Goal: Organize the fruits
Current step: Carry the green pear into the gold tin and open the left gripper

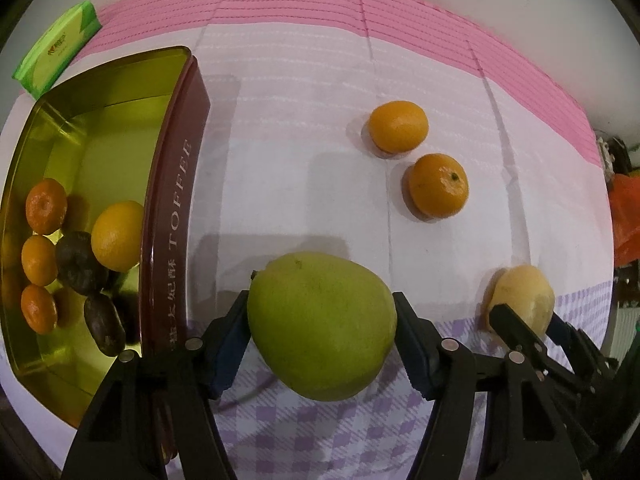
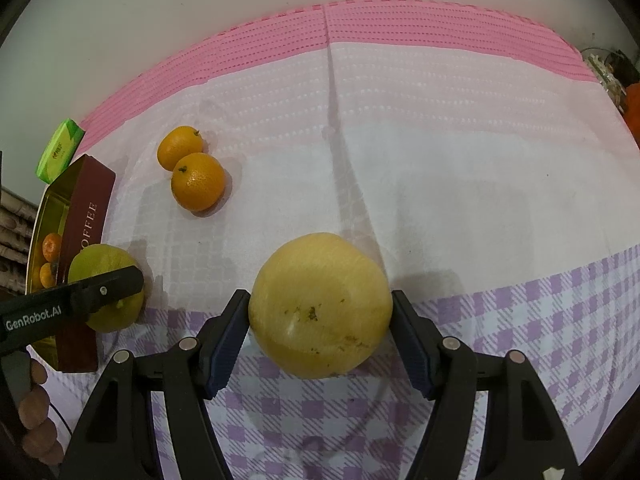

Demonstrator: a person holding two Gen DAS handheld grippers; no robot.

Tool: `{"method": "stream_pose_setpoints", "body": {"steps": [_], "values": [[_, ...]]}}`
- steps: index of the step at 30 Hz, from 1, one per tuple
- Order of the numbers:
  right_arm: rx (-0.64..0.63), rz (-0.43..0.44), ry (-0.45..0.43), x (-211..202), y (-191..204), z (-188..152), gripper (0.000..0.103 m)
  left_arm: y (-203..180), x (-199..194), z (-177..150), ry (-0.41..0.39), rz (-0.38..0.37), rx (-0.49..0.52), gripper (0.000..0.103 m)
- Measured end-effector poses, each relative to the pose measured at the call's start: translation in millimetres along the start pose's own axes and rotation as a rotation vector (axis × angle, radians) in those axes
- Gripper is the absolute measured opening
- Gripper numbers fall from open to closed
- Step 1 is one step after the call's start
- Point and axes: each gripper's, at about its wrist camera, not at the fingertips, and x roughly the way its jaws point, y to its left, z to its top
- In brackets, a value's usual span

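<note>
black fingers of the left gripper (image 1: 322,326) sit at the bottom of the left wrist view, clenched on the green fruit (image 1: 322,326), pads pressed to both its flanks, its long axis running roughly across the gap. in the right wrist view the right gripper (image 2: 320,312) likewise grips a round yellow fruit (image 2: 320,306) from both sides, low on the checked cloth (image 2: 560,320) over the worktop. both fruits look to be still resting on the cloth.

the toffee tin (image 1: 176,216) lies just to the left of the green fruit, so the left hand is the nearer one to it; the coming move is probably a lift and a short carry leftward over the tin's wall. inside lie four oranges (image 1: 118,236) and two dark fruits (image 1: 80,262), bunched at the near end.

further up, right of centre, two oranges (image 1: 438,185) wait on the cloth. a green packet (image 1: 56,48) lies at upper left.
</note>
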Motion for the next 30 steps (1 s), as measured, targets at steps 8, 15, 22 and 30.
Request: {"method": "stream_pose_setpoints", "body": {"steps": [8,15,22,30], "values": [[-0.003,-0.007,0.003,2.3,0.7,-0.7,0.066,-6.7,-28.6,-10.5,-0.042,-0.038,0.061,0.067],[-0.009,-0.022,0.008,8.2,3.2,-2.0,0.066,11.8,-71.4,-9.4,-0.136,-0.028,0.067,0.067],[-0.01,-0.033,0.006,11.3,7.2,-2.0,0.067,69.9,-100.5,-12.2,-0.176,0.072,0.028,0.067],[-0.016,-0.053,0.007,16.8,15.7,-5.4,0.066,132.7,-90.5,-35.3,-0.109,0.135,-0.063,0.067]]}}
